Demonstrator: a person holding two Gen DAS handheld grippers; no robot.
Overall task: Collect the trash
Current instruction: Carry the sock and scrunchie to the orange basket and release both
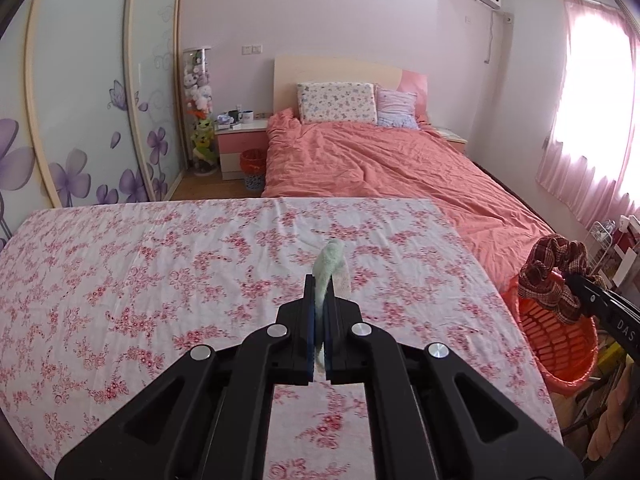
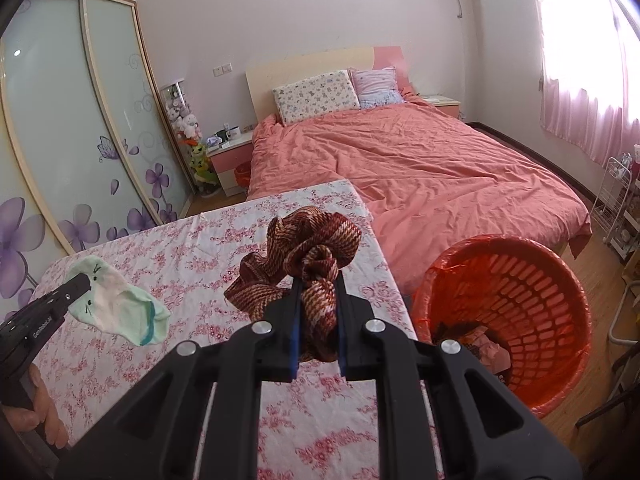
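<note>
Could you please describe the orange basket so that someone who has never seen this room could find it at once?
Start at the big bed with the salmon-pink duvet, then look to the floor between its foot and the table under the floral cloth. There stands the orange basket, round, with slotted walls and an orange liner over its rim, far larger than the small bin by the nightstand.

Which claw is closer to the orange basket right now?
Right. The right claw, shut on the brown scrunchie, hangs beside the orange basket; the left claw, gripping the green sock, is farther, above the table.
</note>
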